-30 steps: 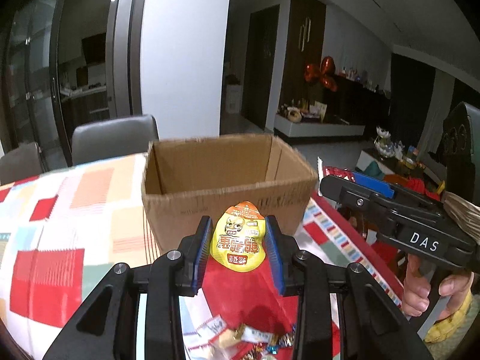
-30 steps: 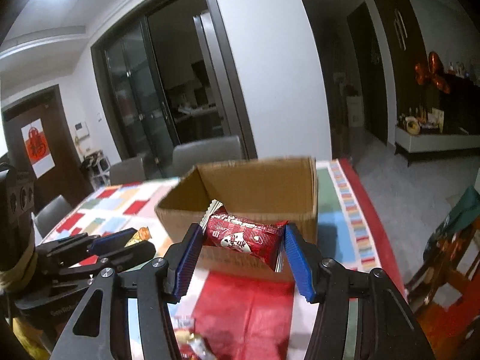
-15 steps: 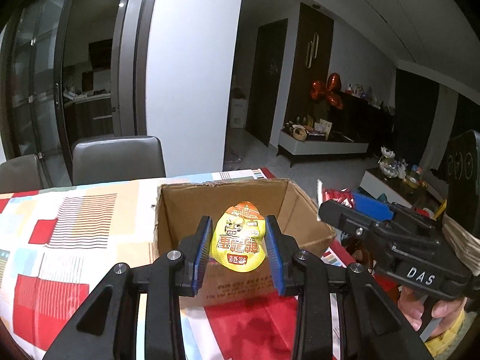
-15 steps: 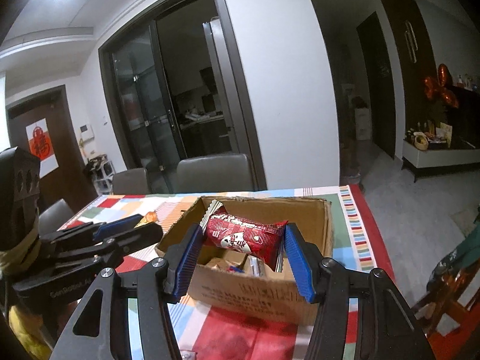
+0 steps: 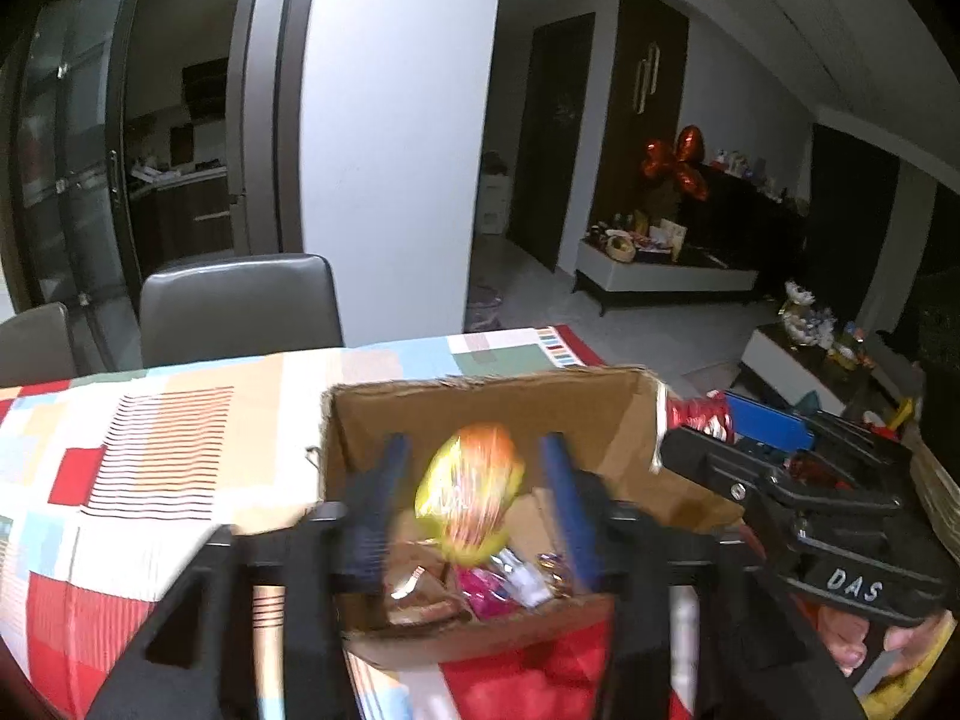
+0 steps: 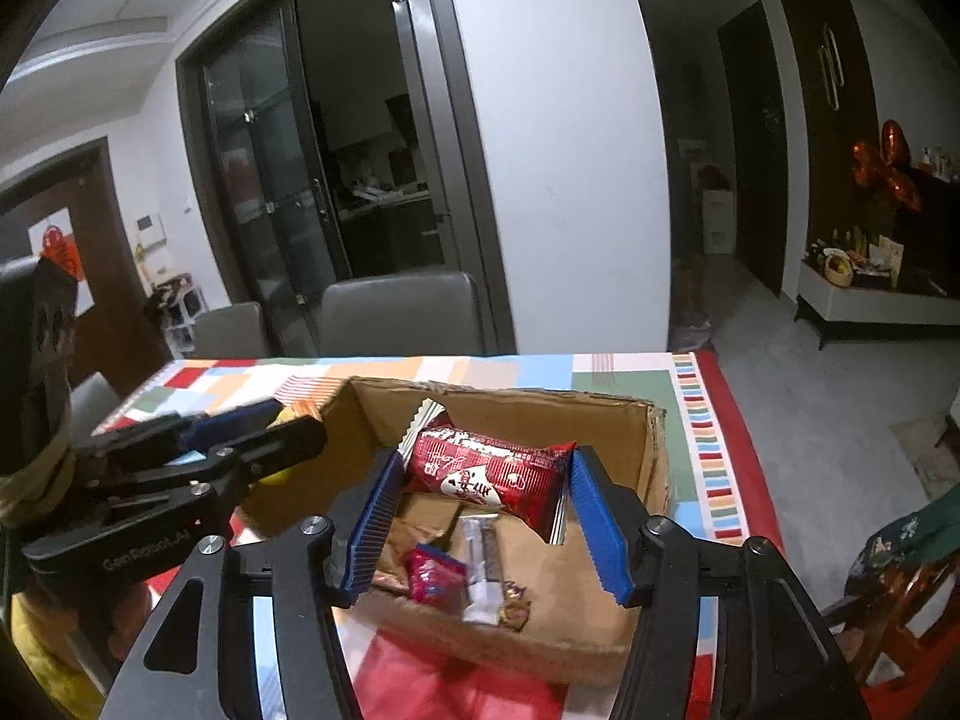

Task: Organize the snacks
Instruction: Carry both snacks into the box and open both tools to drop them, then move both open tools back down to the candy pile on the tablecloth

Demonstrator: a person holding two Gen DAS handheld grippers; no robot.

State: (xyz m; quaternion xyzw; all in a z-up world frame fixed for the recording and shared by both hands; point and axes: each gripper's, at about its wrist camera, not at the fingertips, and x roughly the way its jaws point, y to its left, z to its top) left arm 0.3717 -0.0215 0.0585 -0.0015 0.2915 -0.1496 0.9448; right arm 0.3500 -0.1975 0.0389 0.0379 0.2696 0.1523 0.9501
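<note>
A brown cardboard box [image 6: 651,468] is seen standing open on the tabletop [image 5: 150,432], which is covered with a cloth of red, white, orange and blue squares. Small snacks are seen lying on the floor of the box, among them a pink packet [image 6: 435,579] and a clear wrapped stick [image 6: 483,564].

The left hand-held gripper [image 5: 474,498] is held over the open box. Its jaws have just been opening, and they are now spread apart. A yellow and orange snack bag [image 5: 471,495] is seen between them, blurred, with a gap on each side. It is not touched by the blue pads [image 5: 567,516], so it has been let go above the box.

The right hand-held gripper [image 6: 486,516] is held over the box too. Its jaws have just been opening a little. A red snack packet [image 6: 492,474] is seen between them, above the inside of the box. Its left end is at the left pad [image 6: 375,531] and its right end is at the right pad. Whether it is being pressed cannot be told.

Two grey chairs [image 6: 396,312] are seen behind the tabletop.
</note>
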